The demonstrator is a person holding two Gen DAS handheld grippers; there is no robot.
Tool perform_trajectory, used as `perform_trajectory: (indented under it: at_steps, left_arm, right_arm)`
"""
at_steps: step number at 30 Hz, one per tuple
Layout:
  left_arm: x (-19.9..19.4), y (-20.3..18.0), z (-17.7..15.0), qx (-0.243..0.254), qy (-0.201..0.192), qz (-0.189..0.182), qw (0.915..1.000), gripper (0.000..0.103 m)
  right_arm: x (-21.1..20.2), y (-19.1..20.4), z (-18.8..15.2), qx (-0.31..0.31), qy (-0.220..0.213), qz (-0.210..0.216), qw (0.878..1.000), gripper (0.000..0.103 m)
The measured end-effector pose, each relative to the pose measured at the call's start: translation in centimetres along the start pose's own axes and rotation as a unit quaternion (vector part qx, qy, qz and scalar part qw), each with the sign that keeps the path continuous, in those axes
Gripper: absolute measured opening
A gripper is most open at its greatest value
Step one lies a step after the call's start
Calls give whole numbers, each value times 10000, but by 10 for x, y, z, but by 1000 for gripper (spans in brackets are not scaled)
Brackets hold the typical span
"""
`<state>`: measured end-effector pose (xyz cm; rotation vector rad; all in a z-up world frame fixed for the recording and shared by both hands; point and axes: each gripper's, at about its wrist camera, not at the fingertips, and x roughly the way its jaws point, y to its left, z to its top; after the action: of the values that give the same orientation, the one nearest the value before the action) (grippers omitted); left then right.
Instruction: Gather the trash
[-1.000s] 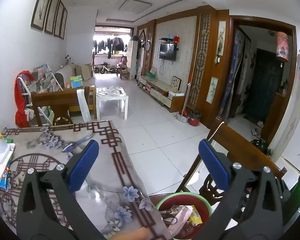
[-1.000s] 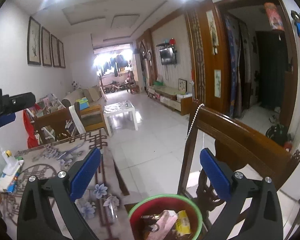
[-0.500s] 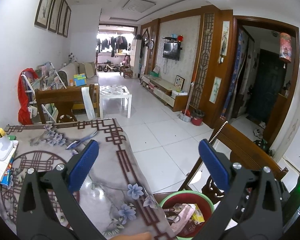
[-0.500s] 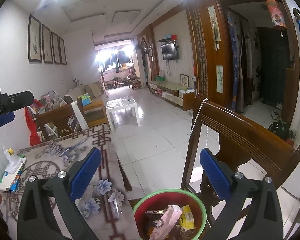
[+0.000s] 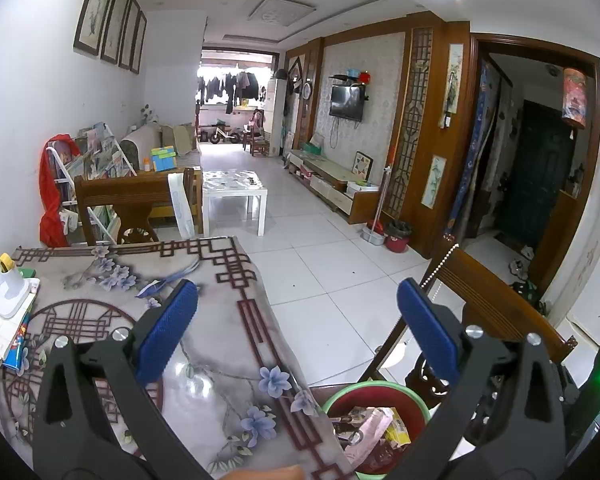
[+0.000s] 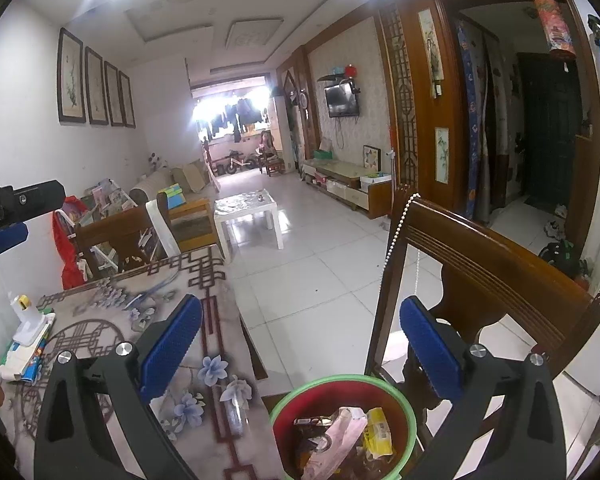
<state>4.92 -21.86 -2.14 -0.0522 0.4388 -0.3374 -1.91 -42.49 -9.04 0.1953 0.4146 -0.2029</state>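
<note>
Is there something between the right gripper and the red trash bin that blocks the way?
Nothing visible does. The right gripper is open and empty, above the red trash bin, whose mouth is uncovered. The wooden chair stands behind it, the table to its left.

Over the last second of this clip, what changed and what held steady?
Both wrist views lifted and drew back a little: more of the tabletop and the trash bin came into frame. Nothing was taken hold of or let go. The left gripper and right gripper stayed open and empty, and the bin's wrappers and the white dispenser stayed put.
</note>
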Motion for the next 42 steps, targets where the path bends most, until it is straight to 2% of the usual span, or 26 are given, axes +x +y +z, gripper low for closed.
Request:
perform_trajectory:
  at_steps: [9,29,36,39,42]
  left_arm:
    - [0,3,-1,-1,0,23,10000,98]
    - [2,41,-7,-174,180,53,9997,98]
    - [4,69,-12,-361,324,-10,9988,98]
    - [5,87,-16,-442,397,87,9982,98]
    - [7,117,-25,-520,588,187,9967,98]
  right_arm:
    - [0,10,-3,-12,36,32,10000,96]
    - [6,36,-17,-32,310,46,9995,96]
    - [14,60,-26,-75,554,75,9984,96]
    - [23,75,-32,-140,705,129,9973,96]
    - [45,99,-51,-177,1056,97,9942,96]
